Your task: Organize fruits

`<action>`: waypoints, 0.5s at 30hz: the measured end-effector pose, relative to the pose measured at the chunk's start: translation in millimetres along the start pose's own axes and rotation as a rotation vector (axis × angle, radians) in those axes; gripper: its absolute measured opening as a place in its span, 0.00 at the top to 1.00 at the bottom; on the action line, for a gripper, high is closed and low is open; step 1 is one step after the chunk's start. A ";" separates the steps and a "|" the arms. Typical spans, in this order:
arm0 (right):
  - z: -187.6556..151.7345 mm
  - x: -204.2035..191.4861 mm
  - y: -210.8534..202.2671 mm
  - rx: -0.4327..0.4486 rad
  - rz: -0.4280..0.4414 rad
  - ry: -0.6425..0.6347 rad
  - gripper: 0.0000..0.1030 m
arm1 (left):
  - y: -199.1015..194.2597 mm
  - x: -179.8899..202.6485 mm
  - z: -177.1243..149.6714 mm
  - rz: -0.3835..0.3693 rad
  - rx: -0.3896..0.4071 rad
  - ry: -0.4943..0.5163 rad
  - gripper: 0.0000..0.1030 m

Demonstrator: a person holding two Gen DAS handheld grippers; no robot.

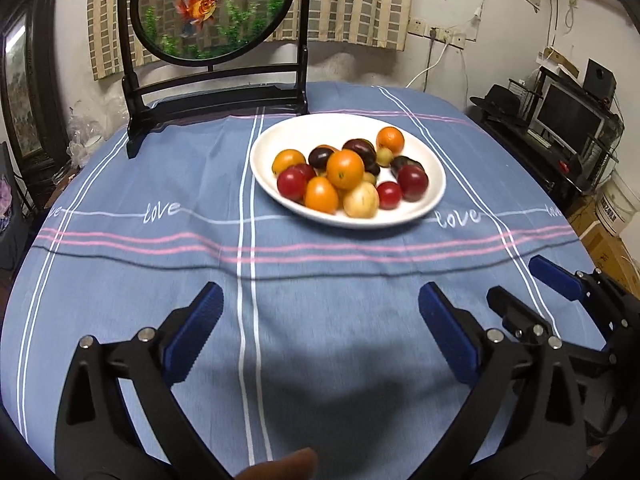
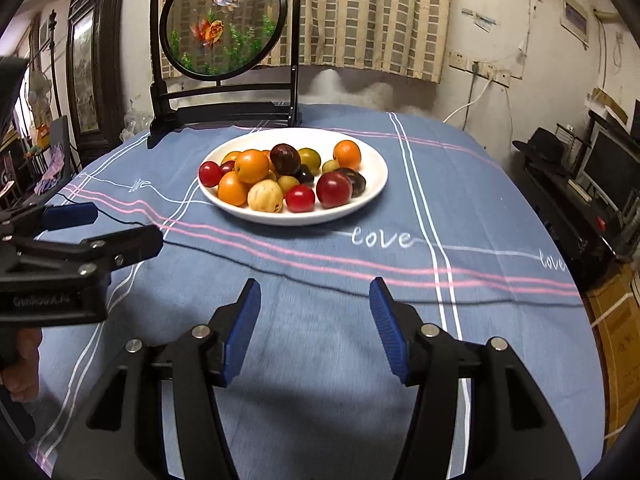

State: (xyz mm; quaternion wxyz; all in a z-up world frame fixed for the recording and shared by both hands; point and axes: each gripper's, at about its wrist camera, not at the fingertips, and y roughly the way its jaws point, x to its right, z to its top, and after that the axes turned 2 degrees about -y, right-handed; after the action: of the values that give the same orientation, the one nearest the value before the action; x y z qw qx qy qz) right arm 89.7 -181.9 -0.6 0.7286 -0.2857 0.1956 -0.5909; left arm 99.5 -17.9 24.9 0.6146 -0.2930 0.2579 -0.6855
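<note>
A white plate (image 1: 400,128) (image 2: 376,172) sits on the blue tablecloth and holds several small fruits: oranges (image 1: 345,169) (image 2: 251,165), red plums (image 1: 412,182) (image 2: 333,189), dark plums (image 1: 320,157) (image 2: 285,158), a pale yellow fruit (image 1: 361,200) (image 2: 265,196) and small green ones. My left gripper (image 1: 320,300) is open and empty, well short of the plate; it also shows at the left of the right wrist view (image 2: 124,228). My right gripper (image 2: 315,294) is open and empty, near the table's front; it shows at the right of the left wrist view (image 1: 516,280).
A black framed round goldfish screen (image 1: 212,8) (image 2: 224,20) stands behind the plate at the table's far edge. The blue tablecloth (image 1: 160,272) (image 2: 460,208) covers a round table. A dark shelf with a monitor (image 1: 568,120) stands to the right.
</note>
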 end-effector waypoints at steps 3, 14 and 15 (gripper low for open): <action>-7.3 2.1 -4.3 0.003 -0.011 0.014 0.45 | -5.9 -1.2 -10.9 0.010 0.001 0.003 0.02; -20.0 10.2 -0.3 -0.027 -0.018 0.052 0.45 | -1.8 -6.9 -29.0 0.033 -0.009 0.020 0.02; -21.0 9.9 1.3 -0.031 -0.016 0.051 0.45 | -0.4 -7.8 -29.6 0.031 -0.013 0.018 0.02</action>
State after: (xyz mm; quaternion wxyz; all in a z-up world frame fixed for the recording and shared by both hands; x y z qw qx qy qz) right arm 79.9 -195.2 -16.9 0.7143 -0.2832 0.2210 -0.6006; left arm 78.5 -10.3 4.0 0.6210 -0.2868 0.2721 -0.6768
